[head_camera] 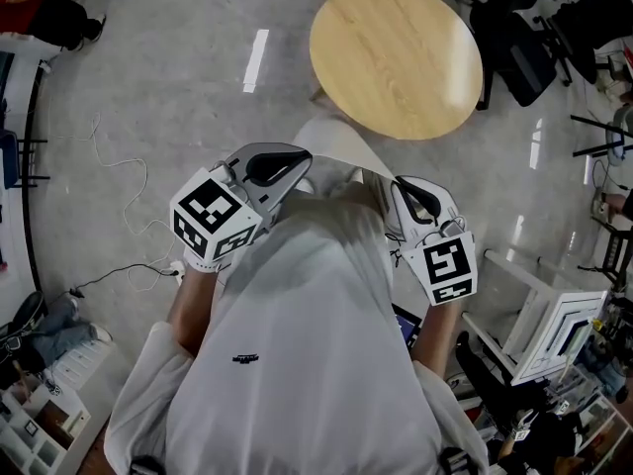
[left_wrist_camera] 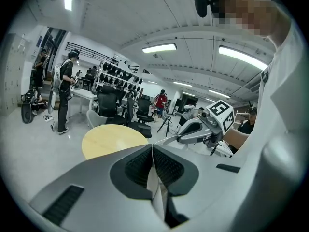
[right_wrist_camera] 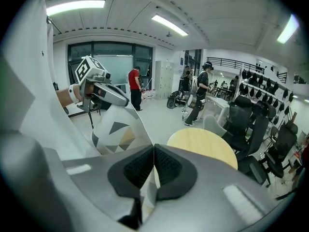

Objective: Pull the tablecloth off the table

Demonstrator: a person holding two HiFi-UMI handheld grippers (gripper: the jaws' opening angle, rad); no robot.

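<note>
1. Left gripper: clenched. The pads pinch a thin fold of the tablecloth, and the fabric runs down through the seam between them.
2. Right gripper: same. The jaws are clamped on another bit of the cloth edge, with nothing else in them.
3. Why two pinches: my read is that gripping the edge at two separate points spreads the sheet between my hands, so it hangs as a panel instead of bunching.
4. Why this pose: both grippers are up in front of me, noses tipped slightly down toward the table. I reckon that lifts the cloth clear of the top.
5. Where it is: the cloth hangs between the two grippers, on my side of the round table and near its rim. The wooden top is bare. I can't tell whether the lower hem touches the rim.
6. Look: thin, pale off-white, with a grey and tan triangle print plain in the right gripper view. It drapes soft, with loose folds.
7. Judgement: the pull is essentially done. What's left is getting the cloth away without snagging it.
</note>
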